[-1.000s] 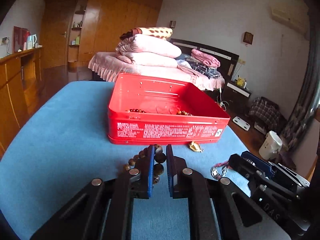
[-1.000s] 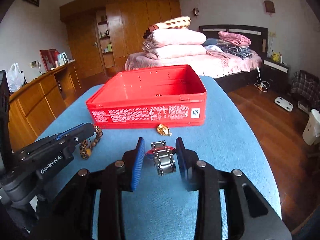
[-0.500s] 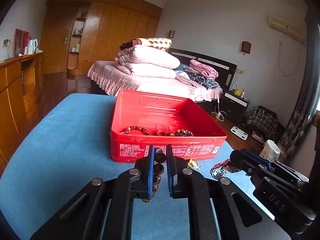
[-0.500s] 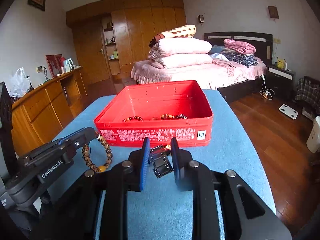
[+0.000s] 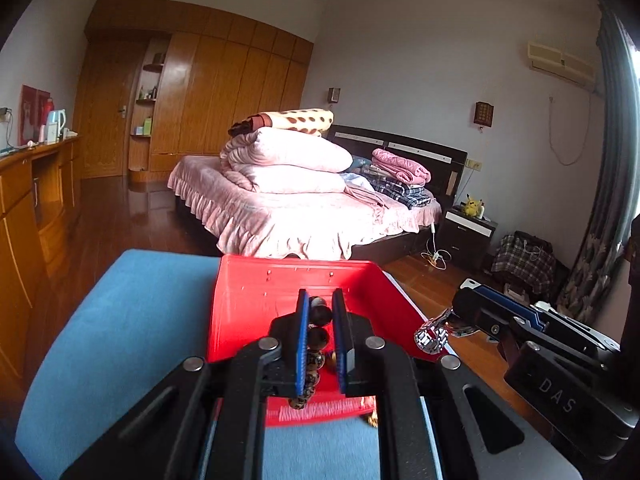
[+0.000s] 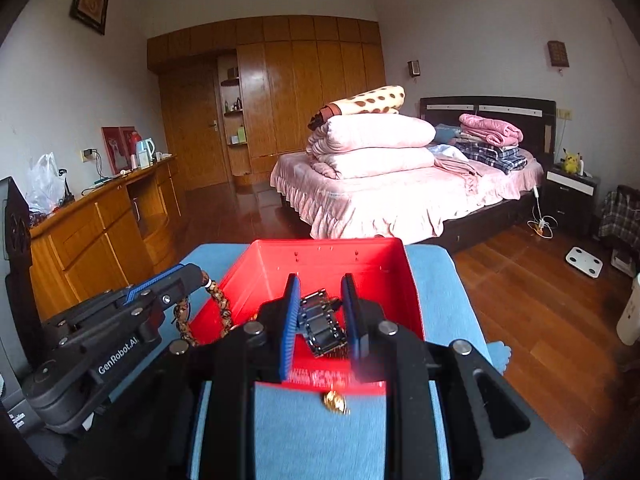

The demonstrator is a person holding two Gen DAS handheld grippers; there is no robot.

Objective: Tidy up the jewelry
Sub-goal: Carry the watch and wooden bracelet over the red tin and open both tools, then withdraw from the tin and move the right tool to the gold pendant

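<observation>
a: what are we holding on the left?

b: our left gripper point(image 5: 320, 312) is clamped on a string of dark brown wooden beads point(image 5: 316, 334). a few beads sit pinched between the blue pads and the rest of the strand hangs down below the jaws, in front of the red tin point(image 5: 248, 304).

a: and on the right?

b: our right gripper point(image 6: 320, 312) is squeezed onto a dark metal link bracelet point(image 6: 322, 322). it lies tilted between the pads, held up over the open tin point(image 6: 384, 280).

a: where does the tin sit?

b: on the blue table cover point(image 6: 304, 424), open at the top. from the left camera we see the right gripper off to the side with the shiny links point(image 5: 432, 336) dangling at its tip, just past the tin's right edge. from the right camera the bead strand point(image 6: 222, 312) droops against the tin's left wall.

a: anything left on the cloth?

b: one small gold piece point(image 6: 335, 402), lying on the cover just in front of the tin's near wall, touching nothing we hold. what is inside the tin we cannot tell, our own fingers block it.
</observation>
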